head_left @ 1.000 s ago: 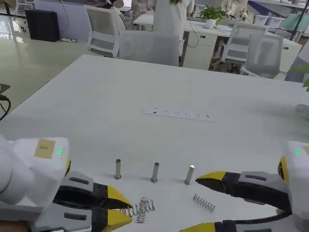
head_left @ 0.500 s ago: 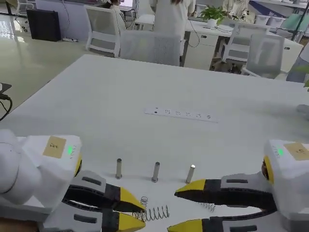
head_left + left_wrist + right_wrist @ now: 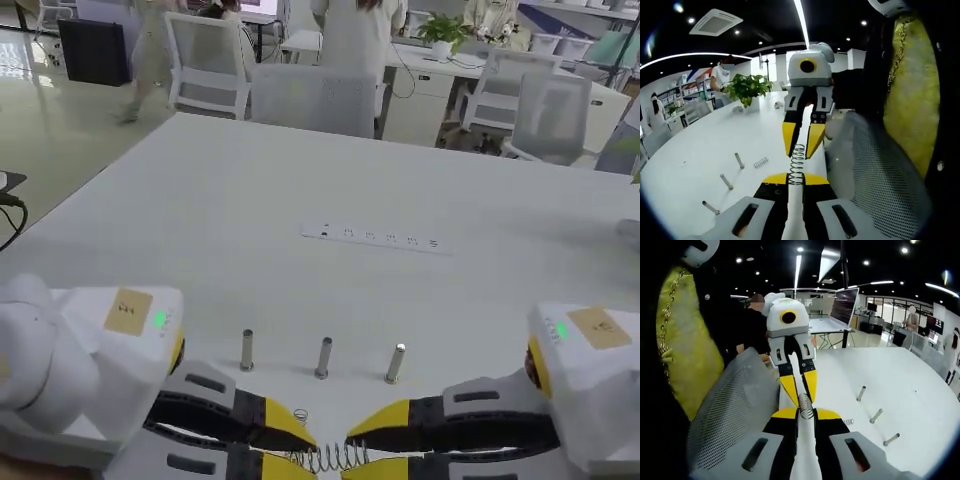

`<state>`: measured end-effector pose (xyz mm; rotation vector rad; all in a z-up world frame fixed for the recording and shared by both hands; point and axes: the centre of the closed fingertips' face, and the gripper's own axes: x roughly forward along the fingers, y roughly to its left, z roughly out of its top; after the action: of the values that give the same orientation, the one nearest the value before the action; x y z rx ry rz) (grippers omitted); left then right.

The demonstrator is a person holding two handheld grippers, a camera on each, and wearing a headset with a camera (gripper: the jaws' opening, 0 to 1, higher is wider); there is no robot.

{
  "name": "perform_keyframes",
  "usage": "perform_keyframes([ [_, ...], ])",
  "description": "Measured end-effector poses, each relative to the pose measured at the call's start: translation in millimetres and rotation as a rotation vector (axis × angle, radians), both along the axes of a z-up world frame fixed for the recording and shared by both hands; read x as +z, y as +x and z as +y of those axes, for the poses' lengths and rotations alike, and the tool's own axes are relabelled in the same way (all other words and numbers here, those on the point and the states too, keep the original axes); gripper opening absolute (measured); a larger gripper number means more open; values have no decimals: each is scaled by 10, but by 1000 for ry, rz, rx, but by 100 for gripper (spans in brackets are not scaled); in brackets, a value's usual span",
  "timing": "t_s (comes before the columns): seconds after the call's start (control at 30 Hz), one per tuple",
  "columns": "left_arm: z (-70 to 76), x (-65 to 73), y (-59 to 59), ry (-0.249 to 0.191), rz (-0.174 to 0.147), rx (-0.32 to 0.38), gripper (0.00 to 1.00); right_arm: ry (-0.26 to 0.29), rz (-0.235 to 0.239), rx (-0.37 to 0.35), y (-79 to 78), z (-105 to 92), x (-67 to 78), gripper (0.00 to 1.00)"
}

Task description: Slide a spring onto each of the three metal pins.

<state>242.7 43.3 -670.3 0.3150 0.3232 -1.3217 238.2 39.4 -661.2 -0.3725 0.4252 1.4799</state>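
Left tongs (image 3: 796, 180): shut tight on one end of the spring (image 3: 796, 161).
Right tongs (image 3: 806, 415): pinching the other end.
Where the spring is: between the two tips, close in front of the pins (image 3: 323, 357).
Three pins: standing in a row on the table (image 3: 300, 180).
Second spring (image 3: 760, 162): lying near them.

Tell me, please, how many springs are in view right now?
3. One spring is held between the left gripper and right gripper; a second spring sits on the table near the middle pin; a third spring lies near the end pin.
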Motion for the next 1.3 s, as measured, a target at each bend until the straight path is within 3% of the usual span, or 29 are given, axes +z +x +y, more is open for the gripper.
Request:
perform_keyframes([
  [0.3,-34,-98,-33,64,-36,-13,1,-55,-3,34,-52,54,6,8],
  [0.43,-90,-179,-35,117,-67,-21,1,-89,-18,49,-71,65,-15,8],
  [0.53,-152,-228,-37,134,-73,-26,1,-118,-26,58,-76,61,-31,8],
  [0.9,-320,-321,14,127,-47,-15,1,-329,-62,145,-48,-82,-149,8],
  [1.13,-396,-341,60,113,-40,-3,1,-425,-70,196,3,-136,-178,8],
  [1.2,-401,-328,78,97,-18,7,1,-428,-58,195,19,-145,-166,8],
  [1.3,-428,-343,92,96,-6,10,1,-476,-71,222,24,-172,-199,8],
])
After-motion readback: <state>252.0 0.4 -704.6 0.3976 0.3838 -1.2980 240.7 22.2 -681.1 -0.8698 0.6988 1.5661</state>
